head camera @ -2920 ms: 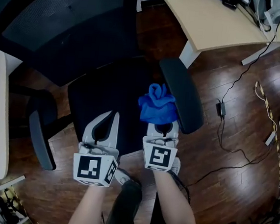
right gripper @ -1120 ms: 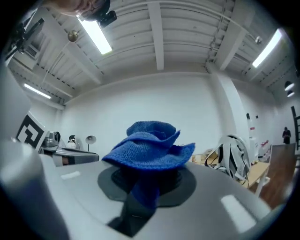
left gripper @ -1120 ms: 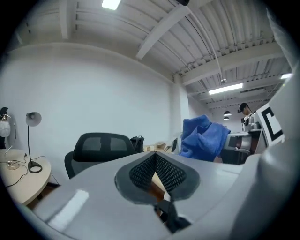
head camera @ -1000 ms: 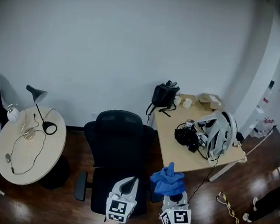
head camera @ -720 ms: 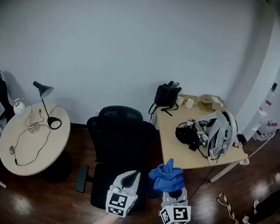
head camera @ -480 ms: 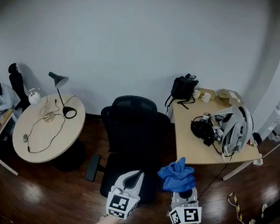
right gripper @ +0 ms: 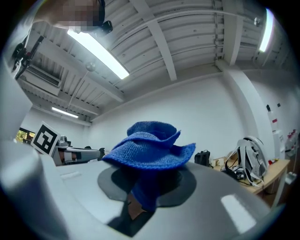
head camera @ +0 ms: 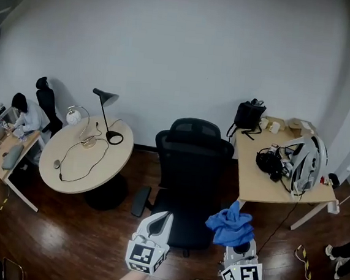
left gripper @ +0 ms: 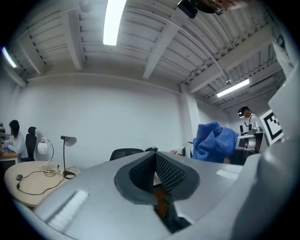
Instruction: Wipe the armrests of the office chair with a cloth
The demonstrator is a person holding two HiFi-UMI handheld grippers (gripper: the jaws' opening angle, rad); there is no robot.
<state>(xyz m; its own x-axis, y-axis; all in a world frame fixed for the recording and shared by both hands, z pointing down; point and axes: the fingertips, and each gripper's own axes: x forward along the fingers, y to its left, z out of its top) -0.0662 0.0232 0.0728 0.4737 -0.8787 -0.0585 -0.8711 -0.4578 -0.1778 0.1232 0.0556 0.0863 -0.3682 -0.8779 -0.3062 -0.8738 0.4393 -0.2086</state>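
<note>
The black office chair (head camera: 192, 169) stands in the middle of the room, its left armrest (head camera: 139, 202) showing at its side. Both grippers are held up in front of it, clear of the chair. My right gripper (head camera: 239, 242) is shut on a crumpled blue cloth (head camera: 230, 226), which bunches up above the jaws in the right gripper view (right gripper: 150, 149). My left gripper (head camera: 161, 217) is shut with nothing in it; its dark pads (left gripper: 165, 170) meet. The cloth (left gripper: 214, 140) also shows at the right of the left gripper view. The chair's right armrest is hidden behind the cloth.
A round table (head camera: 108, 164) with a desk lamp (head camera: 106, 114) and cables stands left of the chair. A rectangular desk (head camera: 263, 186) at the right carries a black bag (head camera: 249, 116) and headgear (head camera: 304, 170). A person (head camera: 26, 116) sits at the far left. Dark wooden floor (head camera: 61, 236).
The view rose from looking down on the chair seat to looking across the room, then swung left. Both grippers lifted off the chair; the right one kept the cloth.
</note>
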